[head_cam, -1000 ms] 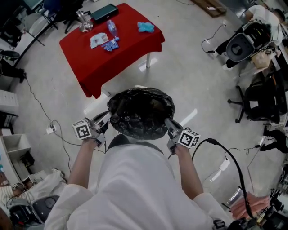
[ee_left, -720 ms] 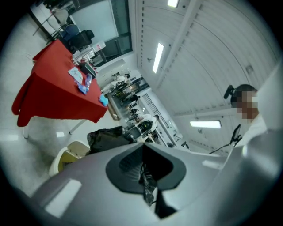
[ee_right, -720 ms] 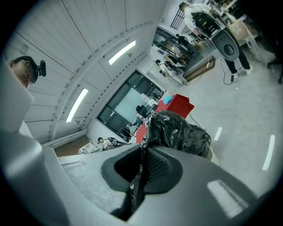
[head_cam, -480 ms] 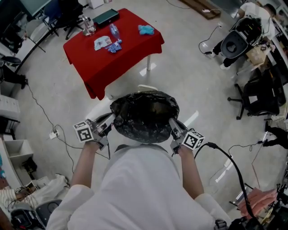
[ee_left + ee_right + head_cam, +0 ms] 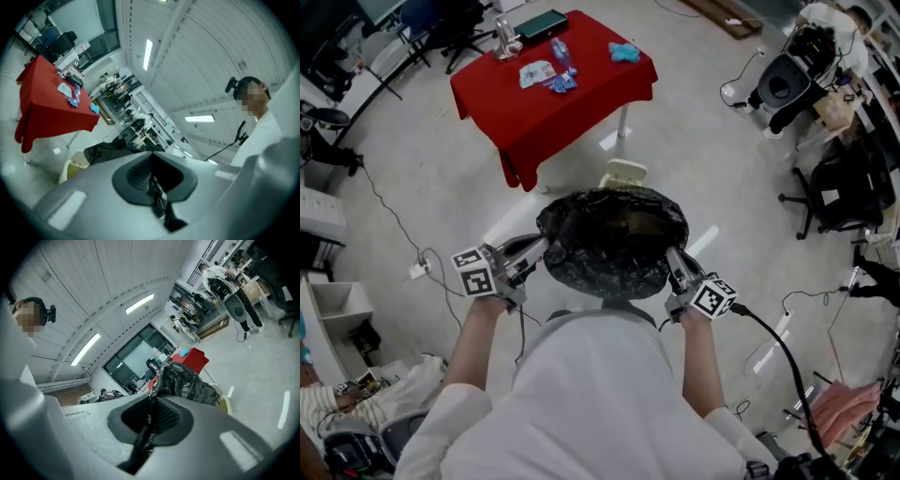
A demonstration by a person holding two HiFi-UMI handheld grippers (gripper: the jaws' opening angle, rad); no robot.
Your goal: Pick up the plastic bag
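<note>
A black plastic bag [image 5: 612,240] hangs in the air in front of the person, stretched open between both grippers. My left gripper [image 5: 542,246] is shut on the bag's left rim, and a strip of black film [image 5: 157,199] shows pinched between its jaws. My right gripper [image 5: 672,258] is shut on the right rim, with crumpled black film [image 5: 147,427] caught between its jaws and the bag's body [image 5: 187,380] bulging beyond. Below the bag, a pale bin [image 5: 622,173] peeks out on the floor.
A table with a red cloth [image 5: 553,103] stands ahead, carrying a glass, a dark box, a bottle and blue items. Office chairs and gear [image 5: 825,187] line the right side. Cables [image 5: 384,220] trail over the grey floor at the left.
The bag has stayed held between both grippers while the person stepped back a little; the red table sits farther up and right in view, and the pale bin has come into sight.
</note>
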